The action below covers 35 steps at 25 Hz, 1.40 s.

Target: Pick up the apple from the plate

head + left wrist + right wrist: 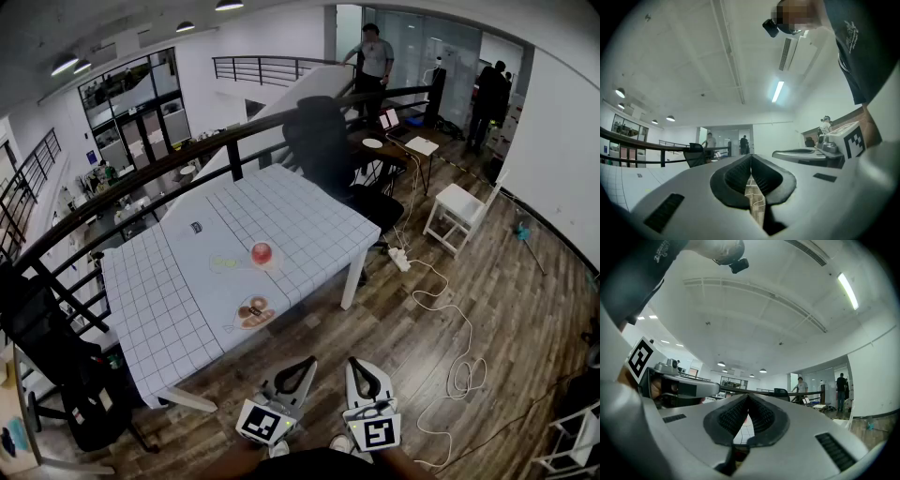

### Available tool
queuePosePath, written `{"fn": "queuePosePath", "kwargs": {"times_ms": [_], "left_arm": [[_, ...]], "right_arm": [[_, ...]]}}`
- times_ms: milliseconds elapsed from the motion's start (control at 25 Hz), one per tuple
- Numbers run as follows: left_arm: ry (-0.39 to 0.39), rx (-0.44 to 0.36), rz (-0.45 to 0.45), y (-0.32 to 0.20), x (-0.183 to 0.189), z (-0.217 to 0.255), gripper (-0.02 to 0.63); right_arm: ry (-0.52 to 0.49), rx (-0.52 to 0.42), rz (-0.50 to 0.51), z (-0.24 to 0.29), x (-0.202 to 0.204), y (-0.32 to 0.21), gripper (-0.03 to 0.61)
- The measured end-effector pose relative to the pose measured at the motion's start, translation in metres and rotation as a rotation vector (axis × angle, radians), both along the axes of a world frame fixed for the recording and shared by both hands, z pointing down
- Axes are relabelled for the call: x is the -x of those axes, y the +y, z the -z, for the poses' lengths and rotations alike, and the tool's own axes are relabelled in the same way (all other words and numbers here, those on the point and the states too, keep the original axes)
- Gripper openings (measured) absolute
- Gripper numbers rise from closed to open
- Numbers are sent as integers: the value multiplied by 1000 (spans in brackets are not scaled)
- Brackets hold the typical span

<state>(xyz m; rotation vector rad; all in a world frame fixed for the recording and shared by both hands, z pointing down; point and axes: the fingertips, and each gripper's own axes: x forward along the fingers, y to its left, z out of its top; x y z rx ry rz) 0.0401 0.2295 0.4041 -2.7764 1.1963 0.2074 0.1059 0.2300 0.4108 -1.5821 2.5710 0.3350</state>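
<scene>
While both grippers hang low at the near side, short of the table (309,216), the red apple (262,251) sits on its clear plate (277,263) about mid-table on the checked cloth, well apart from them. Left gripper (307,362) has its jaws pressed together on nothing; right gripper (356,364) likewise closed and empty. A second plate (255,312) of brownish food lies nearer
</scene>
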Motion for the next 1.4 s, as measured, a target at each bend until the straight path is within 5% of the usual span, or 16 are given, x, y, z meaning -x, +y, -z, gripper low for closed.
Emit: {"fn": "queuePosePath", "kwargs": {"times_ms": [800, 1400], "left_arm": [[-38, 61, -34, 18, -20, -20, 23], [-76, 116, 2, 17, -94, -40, 23]], "right_arm": [[-26, 6, 2, -5, -17, 27, 23], [-43, 15, 55, -14, -86, 28, 23]]}}
